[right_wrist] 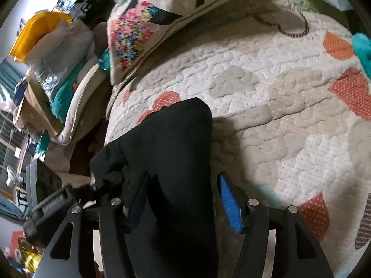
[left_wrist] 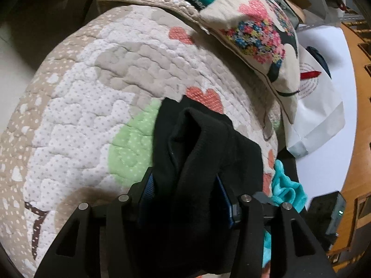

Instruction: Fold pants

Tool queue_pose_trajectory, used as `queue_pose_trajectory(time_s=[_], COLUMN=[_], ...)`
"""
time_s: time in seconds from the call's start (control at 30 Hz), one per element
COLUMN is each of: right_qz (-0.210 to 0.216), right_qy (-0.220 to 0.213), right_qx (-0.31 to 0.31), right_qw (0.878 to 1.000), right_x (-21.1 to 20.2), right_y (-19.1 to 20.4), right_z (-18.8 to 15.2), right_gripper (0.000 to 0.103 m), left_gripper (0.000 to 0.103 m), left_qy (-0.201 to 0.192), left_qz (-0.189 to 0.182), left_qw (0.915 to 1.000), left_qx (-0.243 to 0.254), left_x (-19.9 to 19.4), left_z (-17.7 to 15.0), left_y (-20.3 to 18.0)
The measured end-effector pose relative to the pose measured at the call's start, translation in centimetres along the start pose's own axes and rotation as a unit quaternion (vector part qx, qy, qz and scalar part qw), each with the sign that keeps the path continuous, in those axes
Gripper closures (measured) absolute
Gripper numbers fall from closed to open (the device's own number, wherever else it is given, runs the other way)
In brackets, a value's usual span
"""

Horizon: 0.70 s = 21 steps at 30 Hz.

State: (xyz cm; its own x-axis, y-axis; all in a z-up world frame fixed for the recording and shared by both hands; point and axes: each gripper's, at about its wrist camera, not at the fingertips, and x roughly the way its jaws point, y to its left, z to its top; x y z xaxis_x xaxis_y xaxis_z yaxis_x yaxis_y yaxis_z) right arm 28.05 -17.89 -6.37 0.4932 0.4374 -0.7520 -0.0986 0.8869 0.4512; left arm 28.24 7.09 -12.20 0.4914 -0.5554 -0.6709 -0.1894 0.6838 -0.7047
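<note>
The black pants (left_wrist: 199, 143) hang bunched between the fingers of my left gripper (left_wrist: 185, 185), which is shut on the fabric above the quilted bed (left_wrist: 92, 88). In the right wrist view another part of the black pants (right_wrist: 176, 143) lies between the blue-padded fingers (right_wrist: 228, 206) of my right gripper (right_wrist: 183, 197). The jaws there stand wide, with a gap between the right pad and the cloth. The cloth drapes over the left finger.
A flowered cushion (left_wrist: 259, 32) lies at the head of the bed and also shows in the right wrist view (right_wrist: 148, 23). A white bag (left_wrist: 317, 106) and teal cloth (left_wrist: 285, 190) lie at the bed's right edge. Clutter and a yellow object (right_wrist: 37, 32) lie beside the bed.
</note>
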Motion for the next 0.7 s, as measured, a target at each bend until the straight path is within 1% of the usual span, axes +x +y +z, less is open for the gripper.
queue_pose_trajectory(time_s=[0.03, 0.13, 0.27, 0.33, 0.43, 0.47, 0.53, 0.63, 0.7], right_qz=[-0.002, -0.009, -0.03, -0.054, -0.095, -0.103, -0.104, -0.088, -0.082], right_qy=[-0.005, -0.019, -0.03, -0.031, -0.025, -0.026, -0.036, -0.051, -0.054], right_qx=[-0.003, -0.008, -0.018, -0.036, -0.072, -0.082, -0.094, -0.091, -0.079], right_qw=[1.0, 1.0, 0.999, 0.997, 0.993, 0.991, 0.989, 0.991, 0.992], right_x=[-0.2, -0.5, 0.1, 0.9, 2.0, 2.1, 1.2, -1.3, -2.7], right_y=[0.3, 1.2, 2.7, 3.7, 4.6, 4.9, 5.1, 4.6, 3.9], right_z=[0.1, 0.8, 2.0, 2.5, 2.4, 2.2, 1.2, -1.3, -3.3], right_gripper=[0.038, 0.038, 0.036, 0.033, 0.033, 0.033, 0.033, 0.032, 0.031], left_gripper=[0.051, 0.051, 0.052, 0.052, 0.052, 0.052, 0.052, 0.051, 0.051], left_qy=[0.0, 0.003, 0.007, 0.008, 0.006, 0.004, 0.003, 0.006, 0.007], left_qz=[0.002, -0.01, -0.04, -0.044, -0.029, -0.023, -0.022, -0.03, -0.035], left_qw=[1.0, 0.9997, 0.9965, 0.9957, 0.9972, 0.9976, 0.9973, 0.996, 0.9953], left_qx=[-0.001, -0.02, -0.072, -0.081, -0.069, -0.066, -0.07, -0.083, -0.09], left_x=[0.1, 0.0, -0.2, -0.3, -0.4, -0.5, -0.7, -0.7, -0.7], left_z=[0.0, 0.2, 0.6, 0.7, 0.6, 0.6, 0.6, 0.6, 0.6], left_y=[0.2, 0.9, 2.6, 2.9, 2.4, 2.3, 2.4, 2.9, 3.2])
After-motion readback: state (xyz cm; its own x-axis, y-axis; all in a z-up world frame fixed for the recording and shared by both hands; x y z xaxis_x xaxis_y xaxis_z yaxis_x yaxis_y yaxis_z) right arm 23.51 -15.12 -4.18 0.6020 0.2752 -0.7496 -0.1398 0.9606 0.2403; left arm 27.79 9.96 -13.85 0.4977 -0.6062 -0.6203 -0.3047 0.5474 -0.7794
